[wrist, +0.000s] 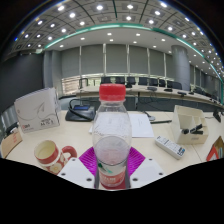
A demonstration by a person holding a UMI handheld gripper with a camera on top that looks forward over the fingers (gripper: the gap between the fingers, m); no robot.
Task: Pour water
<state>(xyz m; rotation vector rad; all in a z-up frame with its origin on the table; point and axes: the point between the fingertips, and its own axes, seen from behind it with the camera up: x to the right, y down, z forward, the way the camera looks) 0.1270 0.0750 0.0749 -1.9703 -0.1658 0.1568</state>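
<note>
**Bottle held upright over conference tabletop**

The tongs (pixel 112 168) pinch a clear plastic bottle (pixel 112 140) near its base, their magenta pads (pixel 92 160) pressed against either side of it. The bottle stands upright, its red cap (pixel 112 93) on, with a pink label band around the lower part. Just to the left of it, on the pale tabletop (pixel 150 135), sits a cup (pixel 47 154) with a red handle. Farther left stands a white box (pixel 38 108), with a dark tablet-like item (pixel 81 111) beside it. To the right lie a sheet of paper (pixel 140 125), a remote (pixel 169 147) and a white tray (pixel 190 124). Beyond, office chairs (pixel 150 85) line a long desk under rows of ceiling lights (pixel 100 8).
</note>
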